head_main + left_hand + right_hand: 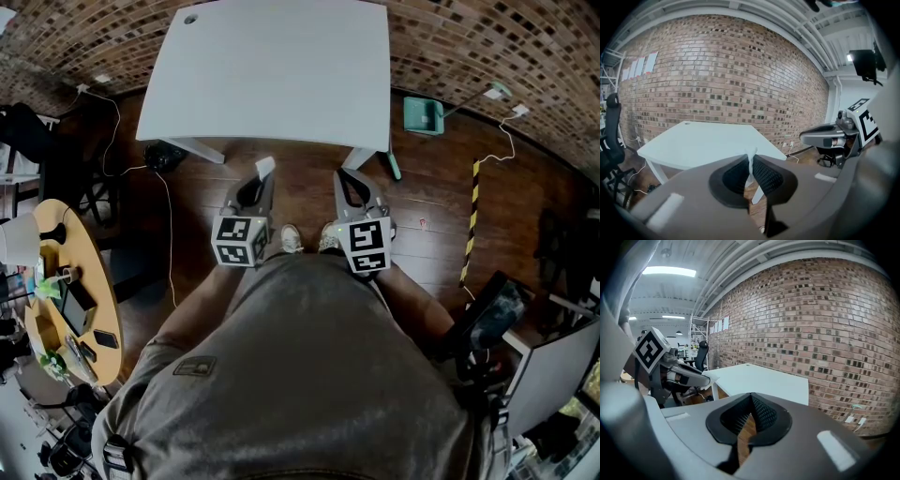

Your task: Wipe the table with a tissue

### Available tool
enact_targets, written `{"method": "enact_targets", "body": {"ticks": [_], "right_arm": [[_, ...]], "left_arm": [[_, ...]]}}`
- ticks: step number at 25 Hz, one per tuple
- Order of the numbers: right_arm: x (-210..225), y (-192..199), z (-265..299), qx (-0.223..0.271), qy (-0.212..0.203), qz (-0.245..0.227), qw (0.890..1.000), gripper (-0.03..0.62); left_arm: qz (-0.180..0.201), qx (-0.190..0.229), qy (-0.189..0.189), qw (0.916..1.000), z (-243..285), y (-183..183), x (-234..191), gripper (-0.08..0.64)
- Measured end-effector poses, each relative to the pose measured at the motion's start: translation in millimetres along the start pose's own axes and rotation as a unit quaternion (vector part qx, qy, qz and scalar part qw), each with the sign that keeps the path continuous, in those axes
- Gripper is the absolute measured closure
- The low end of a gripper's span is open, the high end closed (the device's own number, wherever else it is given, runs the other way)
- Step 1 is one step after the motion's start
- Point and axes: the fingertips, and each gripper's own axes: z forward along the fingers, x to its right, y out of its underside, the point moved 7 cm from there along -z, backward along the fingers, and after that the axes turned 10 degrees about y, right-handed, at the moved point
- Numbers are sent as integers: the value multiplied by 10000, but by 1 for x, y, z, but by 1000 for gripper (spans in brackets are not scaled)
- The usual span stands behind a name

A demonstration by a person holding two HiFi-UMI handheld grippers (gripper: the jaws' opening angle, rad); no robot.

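Currently the left gripper point(260, 184) pinches the tissue point(265, 167) upright in closed jaws, short of the table point(272, 75), presumably ready for wiping, while the right gripper point(350, 184), closed on nothing, hangs idle beside it.

Table point(272, 75) ahead; L tongs point(262, 182) w/ tissue point(265, 167) left of R tongs point(347, 180).

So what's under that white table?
From above, only its two white legs show at the table's near edge, standing on the wood floor. The tabletop covers whatever else lies beneath it.
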Motion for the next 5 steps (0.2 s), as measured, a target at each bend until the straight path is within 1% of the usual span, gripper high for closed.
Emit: {"method": "enact_targets", "body": {"ticks": [5], "right_arm": [[-1, -1, 0, 6, -22, 5, 10000, 580]], "left_arm": [[-7, -23, -18, 10000, 0, 0, 1, 535]]}}
